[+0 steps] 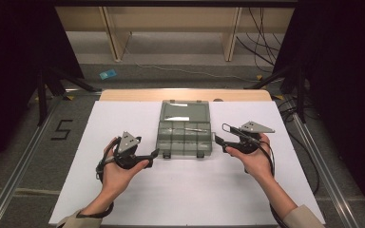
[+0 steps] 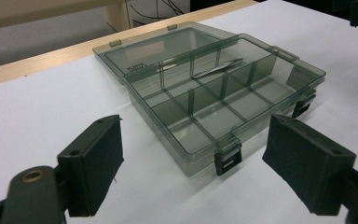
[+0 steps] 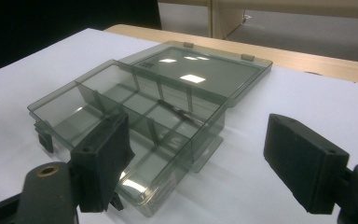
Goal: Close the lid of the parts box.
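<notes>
A smoky clear plastic organizer box (image 1: pixel 184 137) lies in the middle of the white table cover, its lid (image 1: pixel 185 111) folded flat behind it. Dividers split it into several compartments. A thin metal tool like tweezers (image 1: pixel 196 128) (image 2: pixel 216 67) (image 3: pixel 181 113) rests in the back row. My left gripper (image 1: pixel 155 153) (image 2: pixel 193 163) is open just off the box's front left corner, facing the black latches (image 2: pixel 228 158). At the box's right front corner my right gripper (image 1: pixel 217 140) (image 3: pixel 200 161) is open too, pads apart and gripping nothing.
The white cover (image 1: pixel 185 194) spans most of the wooden table (image 1: pixel 133 95). Black stand legs (image 1: pixel 52 83) flank the table on both sides. A "5" mark (image 1: pixel 62 129) and a blue scrap (image 1: pixel 107 74) lie on the floor.
</notes>
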The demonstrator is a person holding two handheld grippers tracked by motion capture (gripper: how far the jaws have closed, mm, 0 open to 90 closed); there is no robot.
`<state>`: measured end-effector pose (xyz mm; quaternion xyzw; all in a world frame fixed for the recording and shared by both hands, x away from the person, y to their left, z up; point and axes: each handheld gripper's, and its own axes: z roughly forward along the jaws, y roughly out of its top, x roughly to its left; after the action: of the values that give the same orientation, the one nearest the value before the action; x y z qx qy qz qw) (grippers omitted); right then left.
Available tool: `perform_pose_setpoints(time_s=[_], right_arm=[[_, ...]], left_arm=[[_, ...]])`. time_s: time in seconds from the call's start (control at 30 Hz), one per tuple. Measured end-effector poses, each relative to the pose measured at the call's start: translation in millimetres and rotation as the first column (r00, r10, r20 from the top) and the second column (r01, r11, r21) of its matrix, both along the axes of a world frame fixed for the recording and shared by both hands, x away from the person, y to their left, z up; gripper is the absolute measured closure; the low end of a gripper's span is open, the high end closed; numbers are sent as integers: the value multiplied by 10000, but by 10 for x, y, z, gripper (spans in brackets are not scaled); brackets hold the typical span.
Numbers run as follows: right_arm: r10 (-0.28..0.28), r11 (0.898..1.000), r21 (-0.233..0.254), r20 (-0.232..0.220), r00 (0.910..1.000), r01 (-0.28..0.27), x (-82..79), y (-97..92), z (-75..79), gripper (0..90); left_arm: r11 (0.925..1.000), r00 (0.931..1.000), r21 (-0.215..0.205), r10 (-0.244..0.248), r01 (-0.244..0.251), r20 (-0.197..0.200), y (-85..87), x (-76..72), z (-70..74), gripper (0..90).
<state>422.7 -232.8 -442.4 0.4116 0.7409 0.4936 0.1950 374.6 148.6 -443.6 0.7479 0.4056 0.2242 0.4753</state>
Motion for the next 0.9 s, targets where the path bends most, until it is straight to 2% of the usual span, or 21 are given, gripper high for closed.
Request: perform_pose_setpoints(time_s=[0.17, 0.2, 0.23, 0.3, 0.37, 0.4, 0.43, 0.47, 0.53, 0.6, 0.63, 0.8, 0.83, 0.87, 0.9], right_arm=[[-72, 9999, -129, 67, 10000, 73, 5, 6, -1, 238], [-42, 10000, -40, -163, 9999, 41, -1, 14, 0, 239], [-65, 9999, -92, -69, 10000, 65, 7, 14, -5, 240], [7, 10000, -68, -154, 9999, -8, 15, 17, -5, 244], [-39, 10000, -88, 10, 10000, 39, 41, 22, -1, 251], [-90, 10000, -5, 13, 10000, 90, 49, 32, 8, 255], [-55, 9999, 85, -184, 9998, 57, 51, 42, 30, 258], [-131, 9998, -115, 52, 9999, 131, 74, 44, 42, 264], [-210, 9998, -45, -107, 9997, 210, 102, 68, 83, 274], [-237, 9996, -136, 160, 9996, 239, 161, 99, 99, 288], [-254, 9996, -107, -69, 9997, 253, 182, 121, 115, 299], [-367, 9984, -455, -373, 9986, 350, 404, 238, 147, 357], [-377, 9986, -389, -627, 9973, 353, 446, 262, 163, 368], [-488, 9975, -543, -523, 9974, 460, 504, 276, 167, 374], [-539, 9970, -587, -533, 9971, 507, 560, 295, 169, 382]], left_arm=[[10000, 10000, 87, -37, 37, 58, 10, 1, -2, 183], [9999, 10000, 103, -30, 29, 49, 13, 0, -3, 183], [9999, 10000, 100, -22, 21, 56, 14, -1, -4, 183], [10000, 10000, 32, -13, 13, 62, 13, 0, -7, 183], [10000, 10000, -47, 47, -47, 71, 8, -4, -9, 183], [10000, 10000, -29, 63, -63, 57, 9, -7, -6, 183], [9999, 10000, -87, 94, -94, 17, 7, -11, -7, 183], [10000, 10000, -34, 18, -18, 56, 15, -8, -4, 183], [9999, 10000, -71, 82, -81, 29, 18, -14, -2, 183], [10000, 9999, 16, 52, -52, 92, 33, -12, 5, 183], [10000, 9999, -3, 72, -72, 83, 34, -12, 7, 183], [9999, 10000, -115, 50, -49, 57, 35, -8, 11, 183], [9999, 10000, -91, 75, -75, 59, 35, -7, 11, 183], [9999, 9999, -122, 106, -106, -55, 32, -10, 11, 184], [10000, 10000, -59, 67, -67, 34, 37, -3, 9, 184]])
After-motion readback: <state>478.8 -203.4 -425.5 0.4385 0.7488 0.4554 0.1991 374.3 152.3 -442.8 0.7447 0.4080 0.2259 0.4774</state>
